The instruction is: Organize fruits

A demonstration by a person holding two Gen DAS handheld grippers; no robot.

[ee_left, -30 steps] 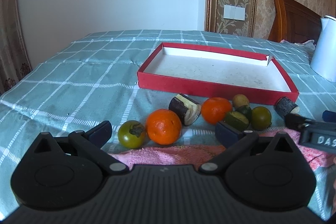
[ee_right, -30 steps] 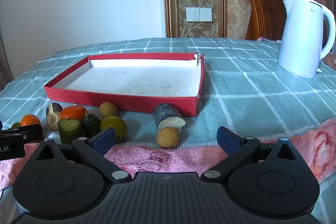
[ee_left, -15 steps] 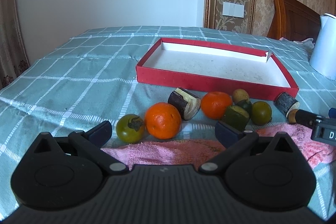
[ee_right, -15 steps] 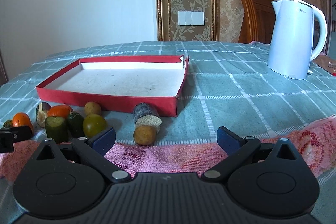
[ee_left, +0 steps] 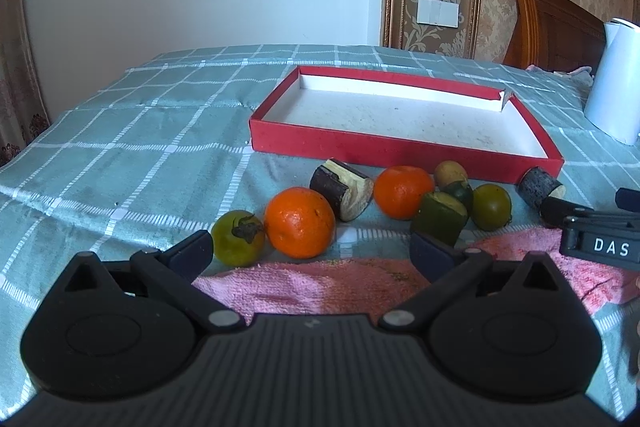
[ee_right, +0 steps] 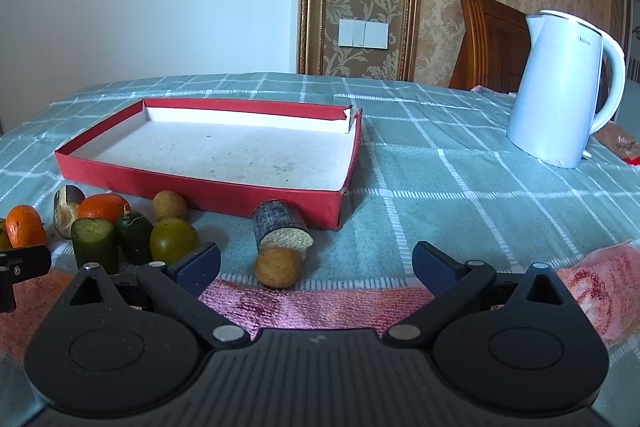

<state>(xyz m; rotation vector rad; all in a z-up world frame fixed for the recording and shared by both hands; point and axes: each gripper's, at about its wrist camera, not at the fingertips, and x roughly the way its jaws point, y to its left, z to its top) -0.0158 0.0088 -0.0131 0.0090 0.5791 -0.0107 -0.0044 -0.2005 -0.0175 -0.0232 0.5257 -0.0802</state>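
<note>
Fruits are strung out in a loose row on the checked cloth of the desk (ee_right: 440, 187), right along the near wall of the red tray (ee_left: 360, 151), and the tray is seen to be empty, so nothing looks sorted yet. Closest to the left hand-held gripper (ee_left: 310, 253) are a green tomato-looking fruit (ee_left: 238, 243) and a big orange (ee_left: 300, 223), pretty much touching; both of its fingers are spread wide with nothing held. Same deal for the right hand-held gripper (ee_right: 316, 261): spread apart and empty, with a small brown round fruit (ee_right: 278, 267) sat just ahead between the fingers, pressed up against a dark cut chunk (ee_right: 280, 227). Trouble is probably going to be caused by the crowding. If one round piece is nudged, its neighbour likely gets rolled, maybe off toward the desk edge, and the smooth fruit could easily be squirted out of a grip that's a bit off-centre. The second orange (ee_left: 404, 191), the green cut pieces (ee_left: 440, 217) and the olive-green round fruit (ee_left: 491, 207) are bunched so tight that a finger can hardly be slipped in. The tray's near wall has to be cleared on the way in, too. A pink towel (ee_left: 320, 287) is bunched under both grippers and could be snagged. A white kettle (ee_right: 560, 95) is parked off to the right, well out of the way, and a wooden chair back (ee_right: 492, 47) is seen behind.
</note>
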